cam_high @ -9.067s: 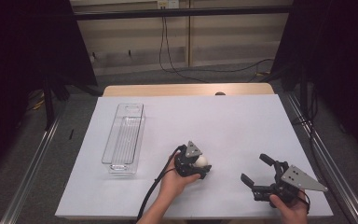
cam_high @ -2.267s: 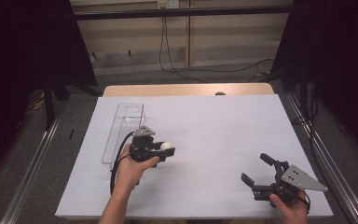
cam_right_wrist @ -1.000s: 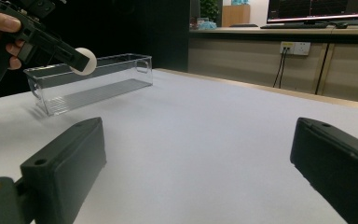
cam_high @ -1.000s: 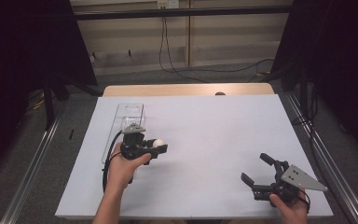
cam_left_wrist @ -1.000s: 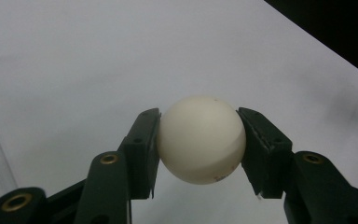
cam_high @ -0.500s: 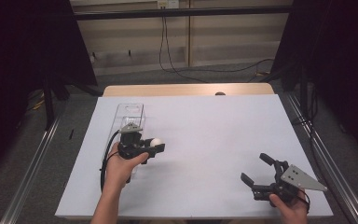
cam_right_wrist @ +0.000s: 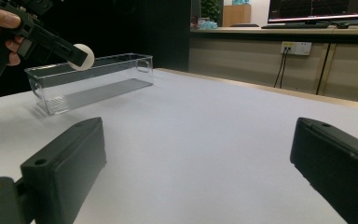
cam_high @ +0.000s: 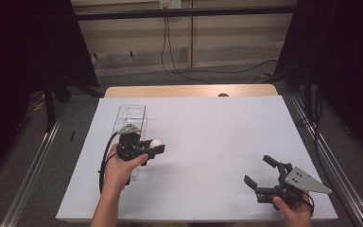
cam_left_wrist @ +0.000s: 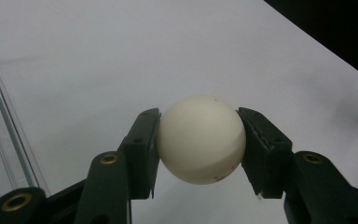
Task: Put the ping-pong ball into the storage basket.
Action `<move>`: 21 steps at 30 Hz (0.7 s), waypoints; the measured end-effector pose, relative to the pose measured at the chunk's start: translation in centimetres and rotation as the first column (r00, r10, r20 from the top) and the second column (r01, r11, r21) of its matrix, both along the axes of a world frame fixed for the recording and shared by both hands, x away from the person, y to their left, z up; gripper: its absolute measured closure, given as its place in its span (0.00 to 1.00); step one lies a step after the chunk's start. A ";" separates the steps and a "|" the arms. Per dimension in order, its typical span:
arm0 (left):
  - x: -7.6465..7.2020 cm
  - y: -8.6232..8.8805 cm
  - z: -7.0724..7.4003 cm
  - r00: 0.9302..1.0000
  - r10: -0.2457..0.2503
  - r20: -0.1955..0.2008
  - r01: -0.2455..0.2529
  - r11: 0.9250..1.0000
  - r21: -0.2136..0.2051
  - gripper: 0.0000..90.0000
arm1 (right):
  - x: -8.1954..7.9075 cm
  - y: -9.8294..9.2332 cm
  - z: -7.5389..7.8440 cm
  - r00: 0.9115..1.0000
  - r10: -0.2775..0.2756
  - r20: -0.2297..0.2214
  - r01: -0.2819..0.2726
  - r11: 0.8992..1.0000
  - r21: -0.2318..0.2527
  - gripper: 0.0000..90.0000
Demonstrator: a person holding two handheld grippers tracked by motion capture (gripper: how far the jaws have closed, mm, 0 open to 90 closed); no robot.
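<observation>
Pinching a small white plastic ball [cam_left_wrist: 201,139] between its jaws, the left gripper [cam_high: 150,147] hangs beside the clear plastic oblong bin [cam_high: 132,115] near the worktop's [cam_high: 217,137] left edge. Released short of the rim, the ball would likely roll away. The right gripper [cam_high: 261,176] rests spread and empty near the front right corner.

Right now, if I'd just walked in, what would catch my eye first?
Probably the white ball, pinched between the jaws of the left gripper and held up beside the clear plastic box at the table's left. Then the right gripper at the near right corner of the white table, jaws wide open around nothing.
</observation>
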State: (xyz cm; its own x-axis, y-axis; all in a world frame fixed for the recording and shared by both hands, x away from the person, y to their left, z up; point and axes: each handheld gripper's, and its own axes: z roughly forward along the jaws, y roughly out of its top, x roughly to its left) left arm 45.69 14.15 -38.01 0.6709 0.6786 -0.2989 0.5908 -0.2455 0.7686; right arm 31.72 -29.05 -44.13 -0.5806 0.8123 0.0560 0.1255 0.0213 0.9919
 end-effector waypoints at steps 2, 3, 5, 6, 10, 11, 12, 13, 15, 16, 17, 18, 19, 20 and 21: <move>0.0 0.0 0.0 1.000 0.000 0.003 0.000 1.000 0.004 0.57 | 0.0 0.0 0.0 1.000 0.000 -0.005 0.000 1.000 0.003 0.03; 0.1 0.1 0.0 1.000 -0.003 0.004 0.002 1.000 0.010 0.57 | 0.0 0.0 0.0 1.000 0.000 -0.003 0.000 1.000 0.001 0.03; 0.0 0.1 0.0 1.000 0.005 -0.001 -0.005 1.000 0.002 0.57 | 0.0 0.0 0.0 1.000 0.000 0.000 0.000 1.000 0.000 0.03; 0.0 0.2 0.0 1.000 0.006 -0.001 -0.006 1.000 0.004 0.57 | 0.0 0.0 0.0 1.000 0.000 0.001 0.000 1.000 -0.001 0.03; 0.1 0.4 0.0 1.000 0.006 0.002 -0.006 1.000 0.006 0.57 | 0.0 0.0 0.0 1.000 0.000 -0.004 0.000 1.000 0.004 0.03; 0.1 0.4 0.1 1.000 0.004 0.005 -0.005 1.000 0.013 0.57 | 0.0 0.0 0.0 1.000 0.002 -0.004 -0.002 1.000 0.002 0.03; 0.1 0.5 0.1 1.000 0.006 0.005 -0.006 1.000 0.014 0.57 | 0.0 0.0 0.0 1.000 0.002 -0.003 -0.002 1.000 0.001 0.03; 0.1 0.6 0.1 1.000 0.002 0.007 -0.002 1.000 0.023 0.57 | 0.0 0.0 0.0 1.000 0.002 -0.004 -0.002 1.000 0.002 0.03; 0.1 0.6 0.1 1.000 0.008 0.004 -0.008 1.000 0.011 0.57 | 0.0 0.0 0.0 1.000 0.000 -0.004 0.000 1.000 0.003 0.03; 0.1 0.6 0.1 1.000 0.009 0.002 -0.009 1.000 0.012 0.57 | 0.0 0.0 0.0 1.000 0.000 -0.003 0.000 1.000 0.002 0.03; 0.1 0.6 0.1 1.000 0.011 0.002 -0.011 1.000 0.009 0.57 | 0.0 0.0 0.0 1.000 0.000 -0.003 0.000 1.000 0.002 0.03; 0.1 0.6 0.1 1.000 0.015 0.002 -0.015 1.000 0.004 0.57 | 0.0 0.0 0.0 1.000 0.000 -0.003 0.000 1.000 0.002 0.03; 0.1 0.7 0.2 1.000 0.013 0.004 -0.013 1.000 0.010 0.57 | 0.0 0.0 0.0 1.000 0.000 -0.001 0.000 1.000 0.001 0.03; 0.2 0.8 0.2 1.000 0.008 0.006 -0.008 1.000 0.010 0.57 | 0.0 0.0 0.0 1.000 0.000 -0.003 0.000 1.000 0.003 0.03; 0.1 0.8 0.2 1.000 0.018 0.010 -0.018 1.000 0.005 0.57 | 0.0 0.0 0.0 1.000 0.000 -0.003 0.000 1.000 0.003 0.03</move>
State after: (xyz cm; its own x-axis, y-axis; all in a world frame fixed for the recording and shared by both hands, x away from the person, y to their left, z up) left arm 45.83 14.93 -37.79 0.6614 0.6922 -0.2887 0.5877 -0.2391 0.7730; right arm 31.76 -29.03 -44.15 -0.5805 0.8120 0.0604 0.1283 0.0180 0.9916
